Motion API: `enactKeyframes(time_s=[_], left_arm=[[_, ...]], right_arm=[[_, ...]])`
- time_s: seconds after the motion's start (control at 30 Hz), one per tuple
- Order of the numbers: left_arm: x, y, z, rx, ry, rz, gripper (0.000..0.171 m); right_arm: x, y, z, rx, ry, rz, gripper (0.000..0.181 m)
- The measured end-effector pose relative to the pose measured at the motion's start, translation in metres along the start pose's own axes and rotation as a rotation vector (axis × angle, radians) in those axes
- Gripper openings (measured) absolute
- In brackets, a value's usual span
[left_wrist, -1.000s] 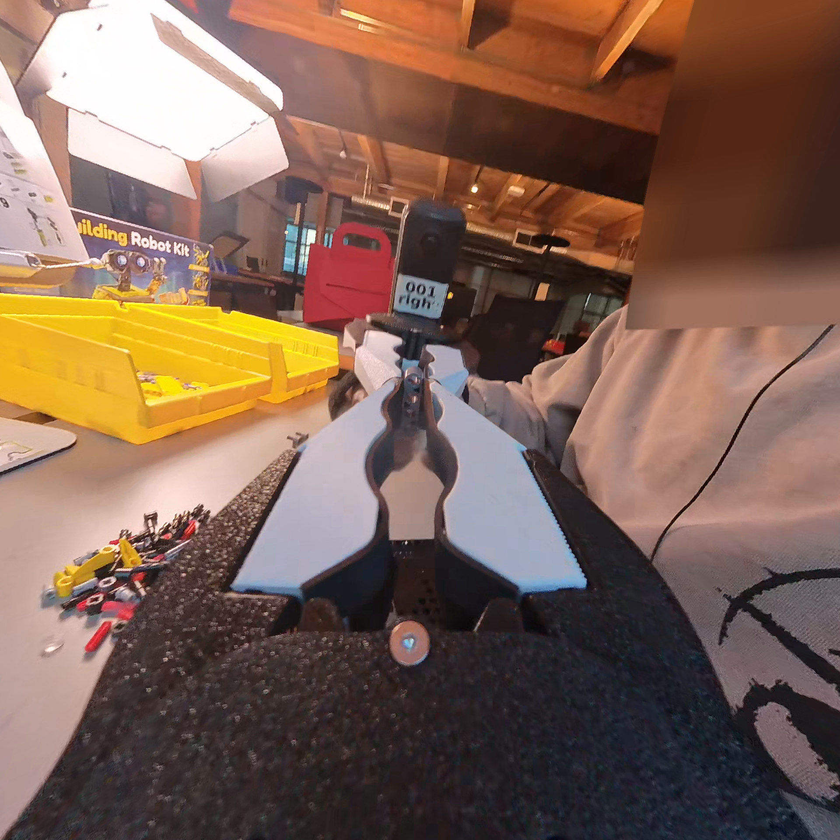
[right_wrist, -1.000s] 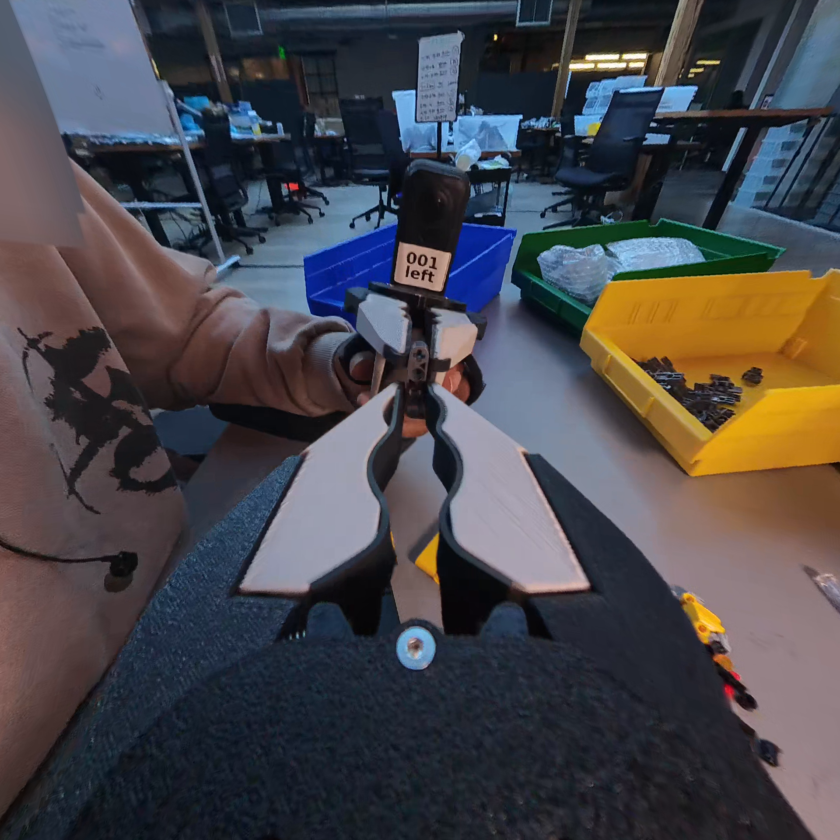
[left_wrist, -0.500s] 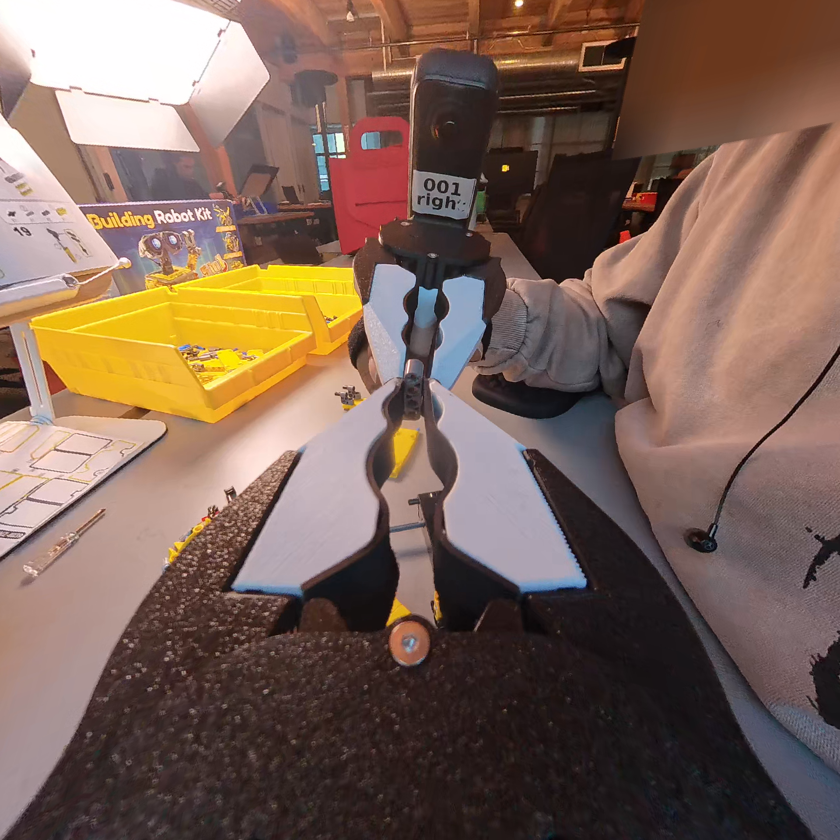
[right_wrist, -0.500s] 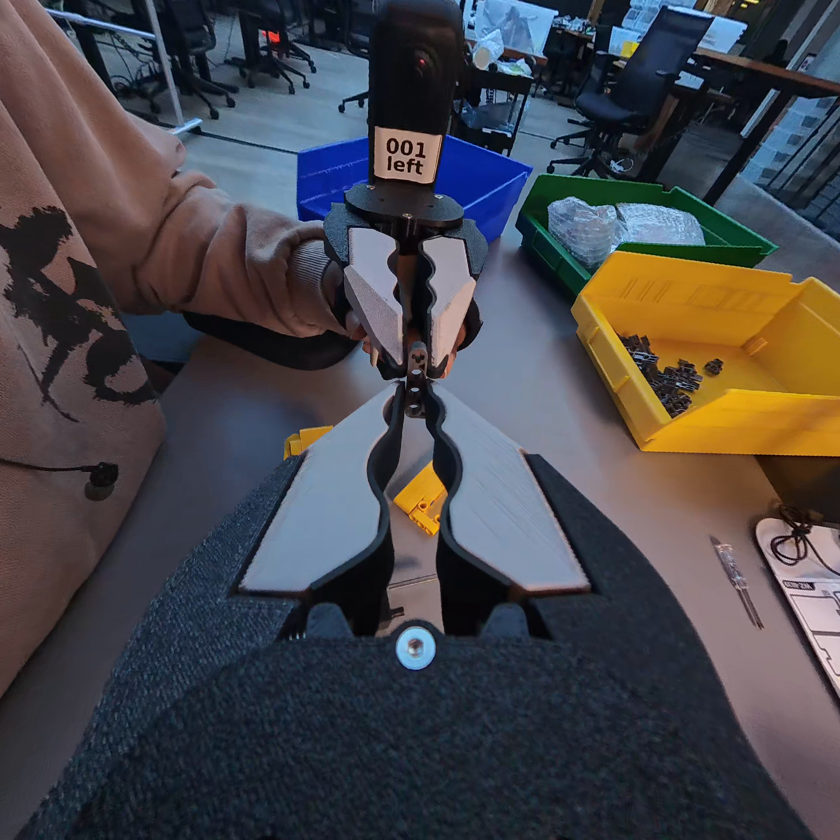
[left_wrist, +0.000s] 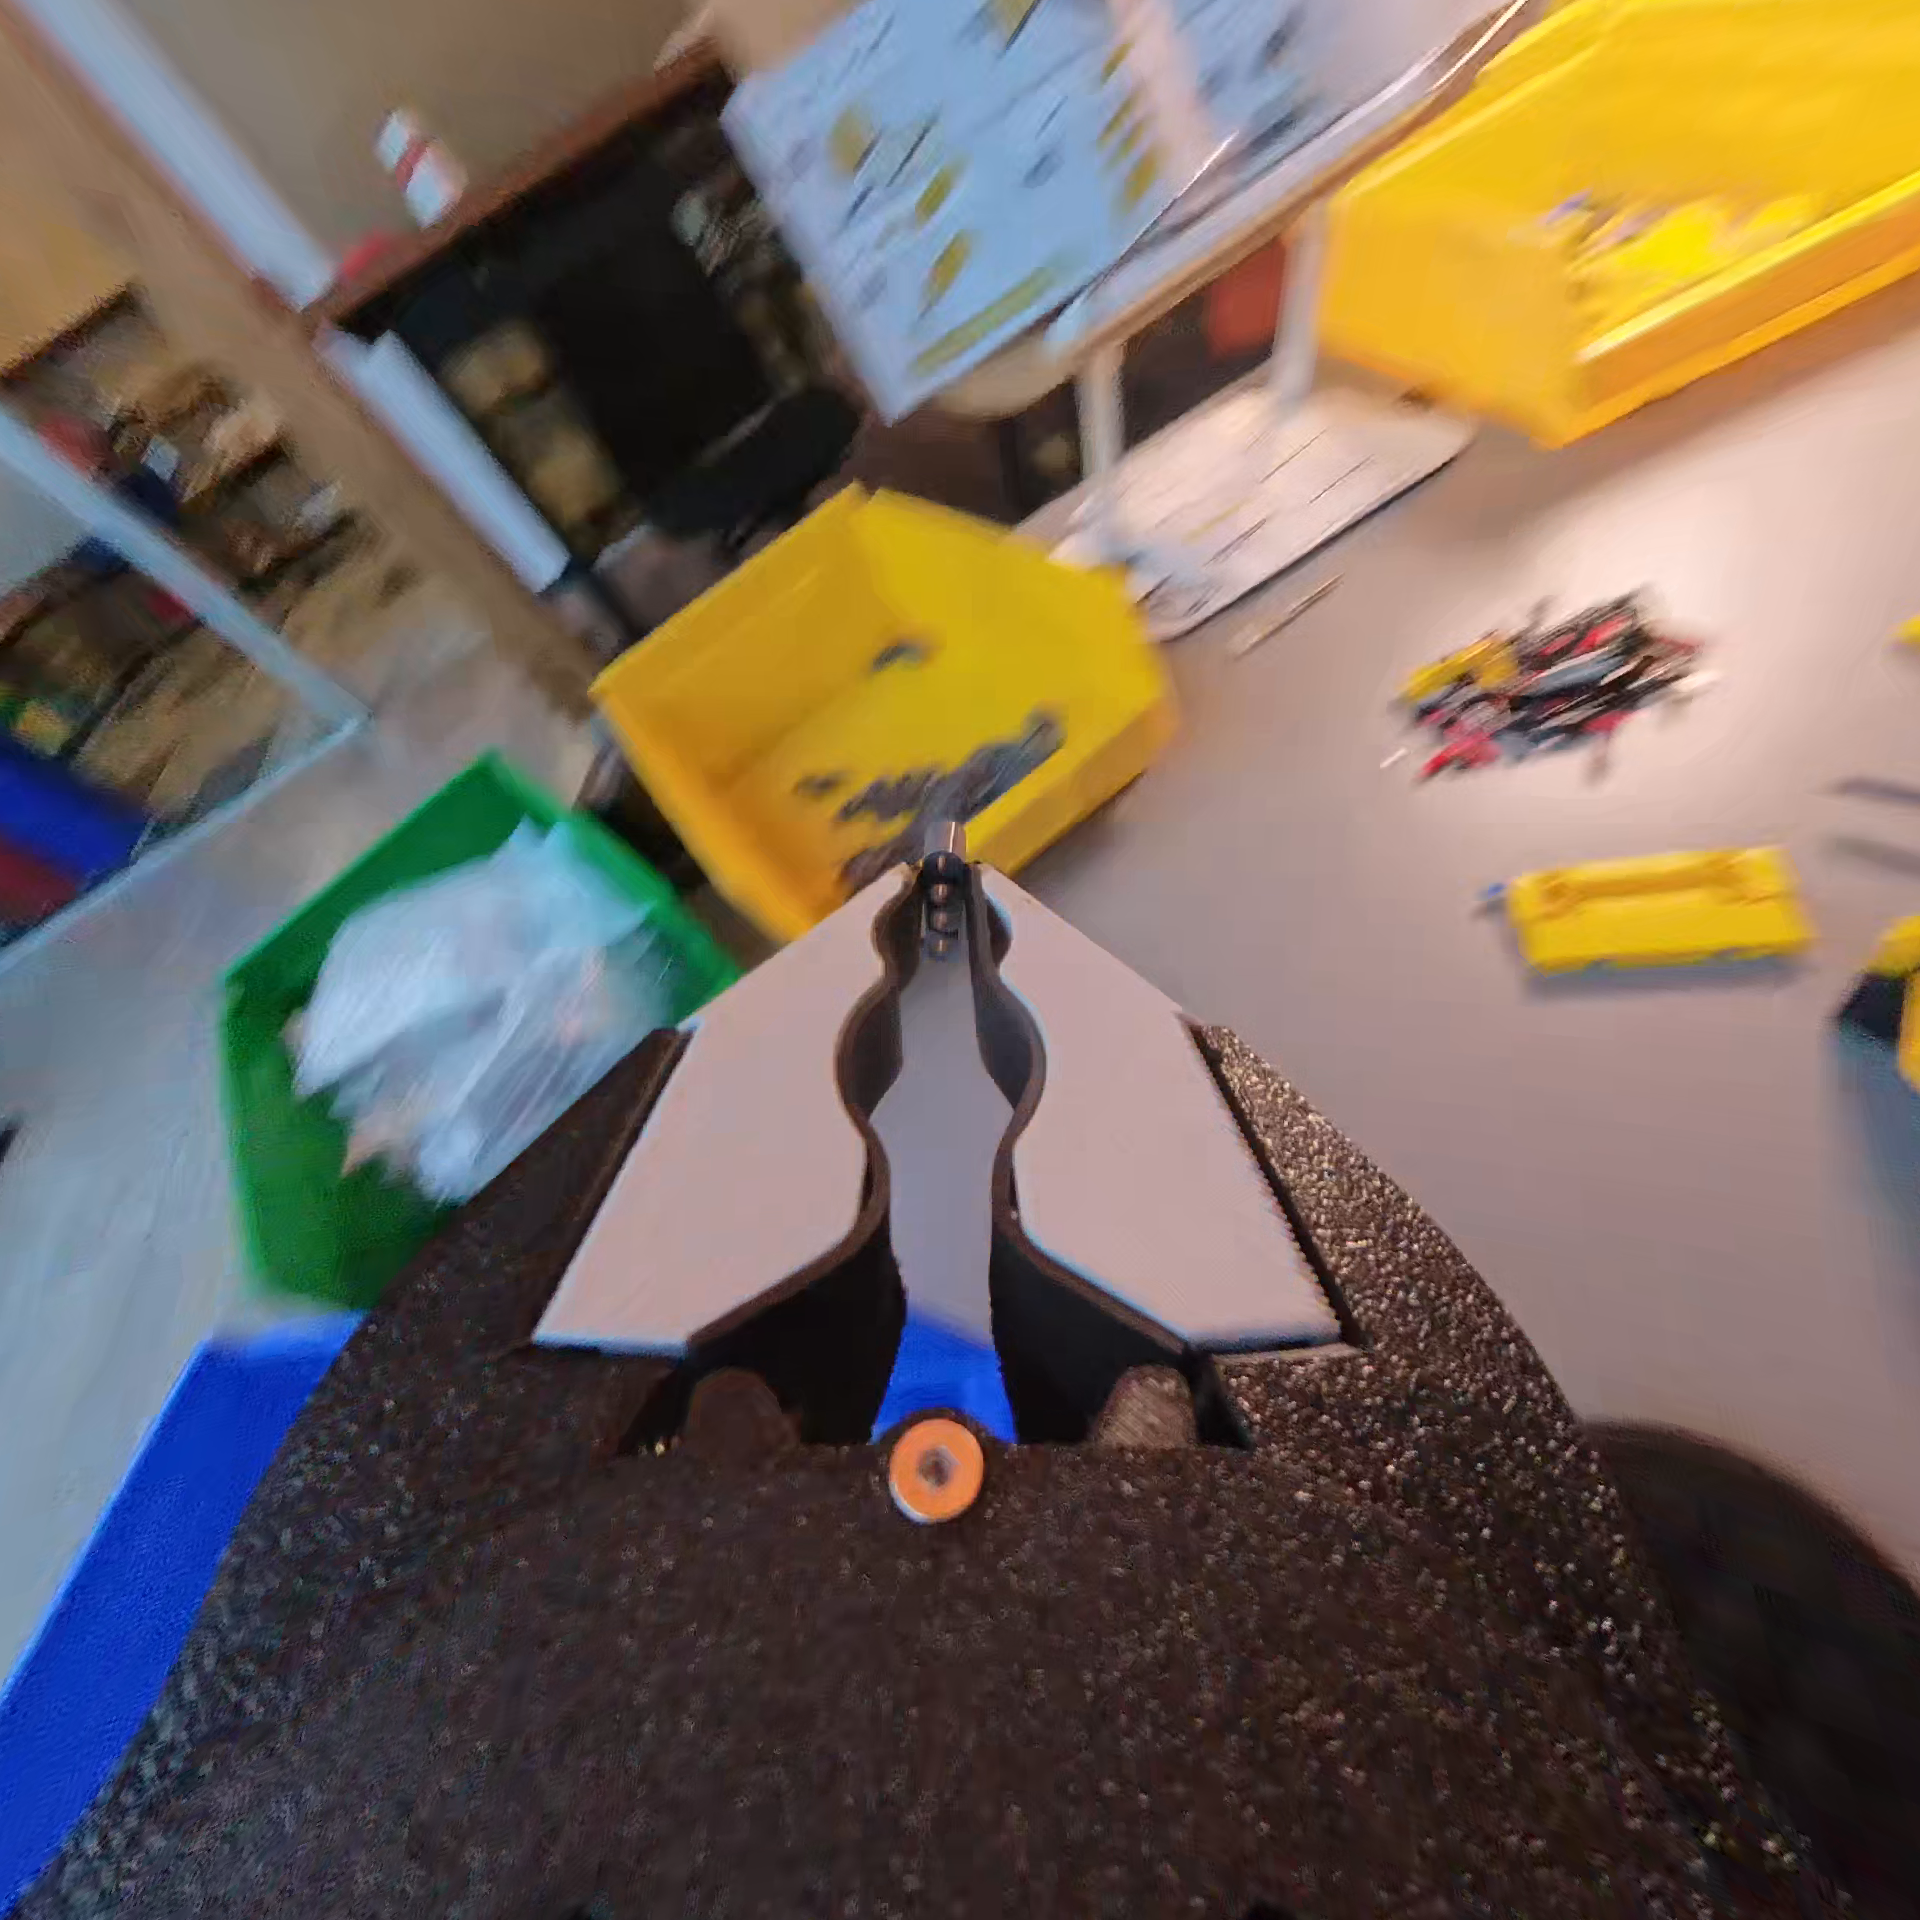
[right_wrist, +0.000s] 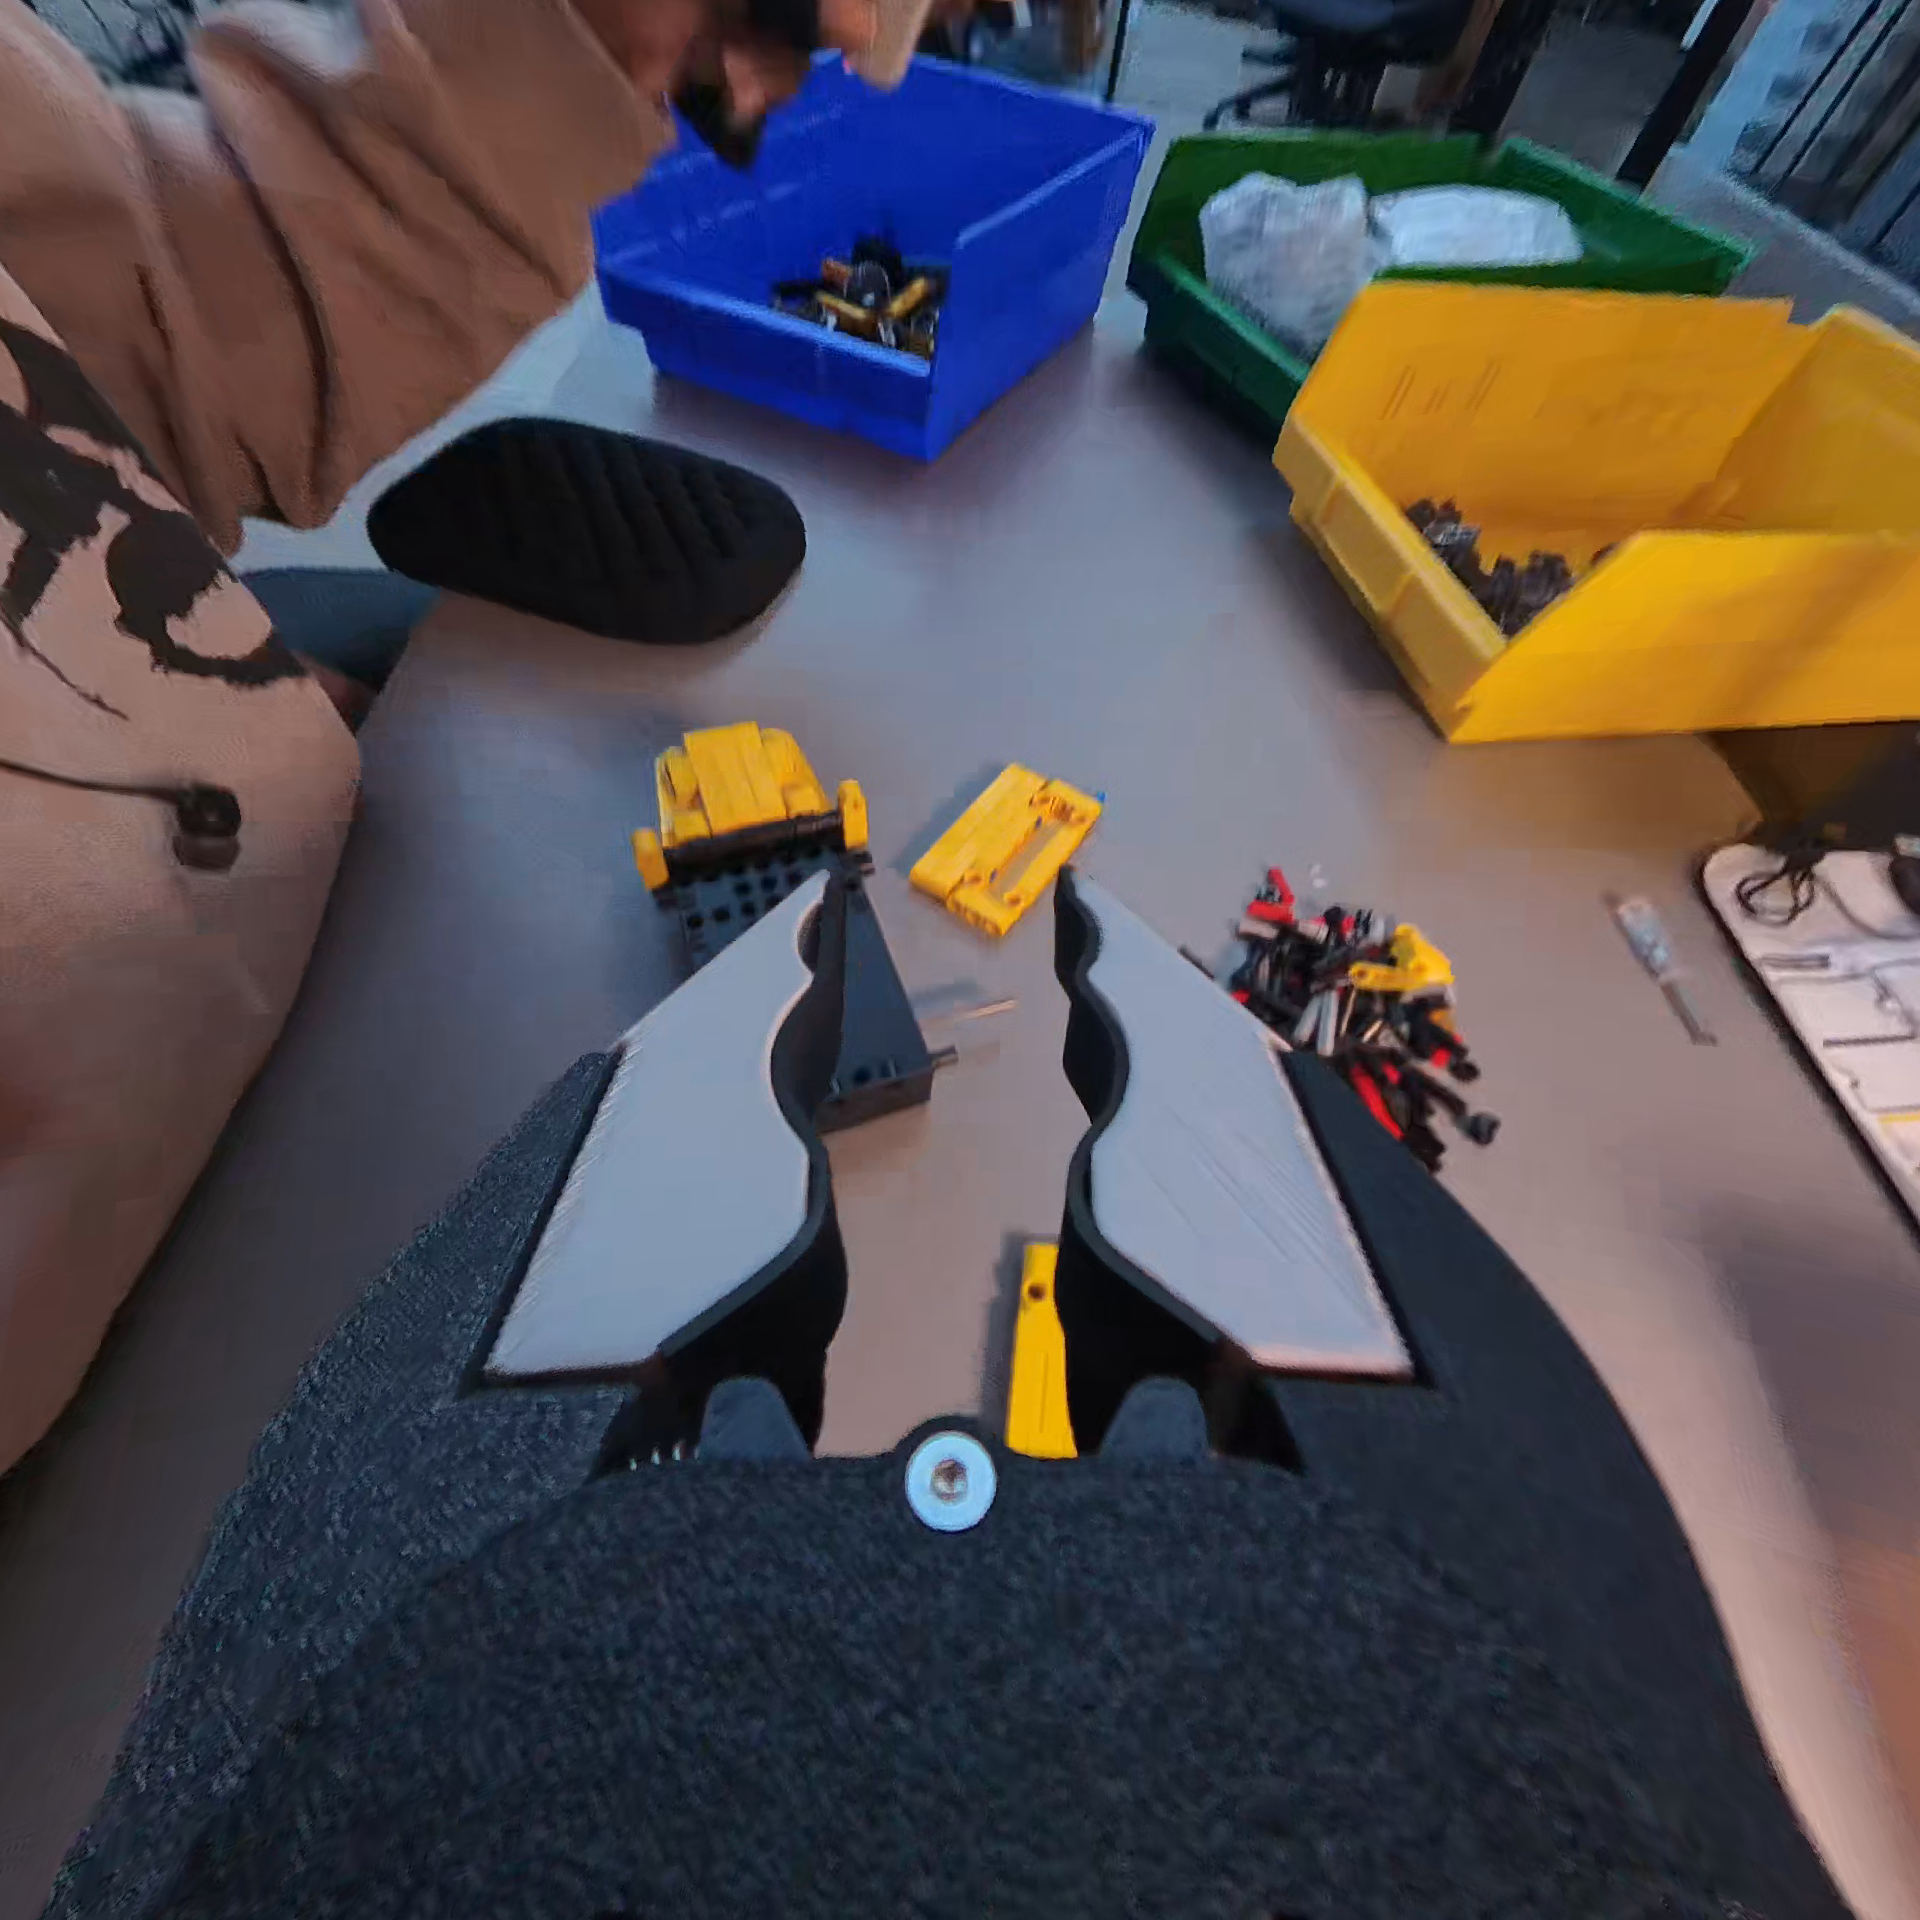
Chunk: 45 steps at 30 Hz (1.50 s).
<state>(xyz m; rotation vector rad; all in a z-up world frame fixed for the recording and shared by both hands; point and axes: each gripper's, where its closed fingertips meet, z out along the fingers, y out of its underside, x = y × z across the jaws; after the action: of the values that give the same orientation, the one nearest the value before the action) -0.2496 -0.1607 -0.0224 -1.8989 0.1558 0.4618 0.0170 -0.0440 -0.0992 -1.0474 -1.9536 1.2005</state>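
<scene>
Right gripper (right_wrist: 940, 883): fingers spread, empty, over black-and-yellow brick assembly (right_wrist: 758, 831), flat yellow panel (right_wrist: 1006, 844) just beyond. Left gripper (left_wrist: 942, 883): clenched on small black pinned piece (left_wrist: 940, 904); likely light, rigid, slippery, best pinched across flat sides. Farther: yellow bin (left_wrist: 883, 665).

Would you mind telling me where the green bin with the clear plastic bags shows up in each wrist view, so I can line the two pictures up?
Left wrist view: the green bin is at lower left, blurred, left of the gripper fingers.
Right wrist view: the green bin is at upper right, behind the yellow bin.
Shared landmark: the yellow bin holding dark small parts stands right beside it in both.
</scene>
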Motion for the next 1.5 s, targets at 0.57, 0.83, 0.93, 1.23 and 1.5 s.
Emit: enactKeyframes(time_s=[0.57,0.83,0.93,1.23,1.5], left_arm=[[-0.042,0.08,-0.004,-0.248,-0.121,-0.215,0.025],[0.146,-0.004,0.066,-0.038,0.708,-0.039,0.035],[0.189,0.027,0.094,-0.217,0.85,0.059,0.037],[0.215,0.07,0.116,-0.38,0.885,-0.074,0.025],[0.226,0.066,0.113,-0.368,0.915,-0.082,0.006]], right_arm=[[0.007,0.06,0.001,-0.216,0.05,0.013,0.051],[0.067,0.075,-0.022,-0.21,0.306,0.027,0.042],[0.076,0.076,-0.029,-0.168,0.345,0.06,0.04],[0.077,0.054,-0.028,-0.014,0.364,0.078,0.032],[0.042,0.032,0.031,-0.036,0.219,0.036,0.032]])
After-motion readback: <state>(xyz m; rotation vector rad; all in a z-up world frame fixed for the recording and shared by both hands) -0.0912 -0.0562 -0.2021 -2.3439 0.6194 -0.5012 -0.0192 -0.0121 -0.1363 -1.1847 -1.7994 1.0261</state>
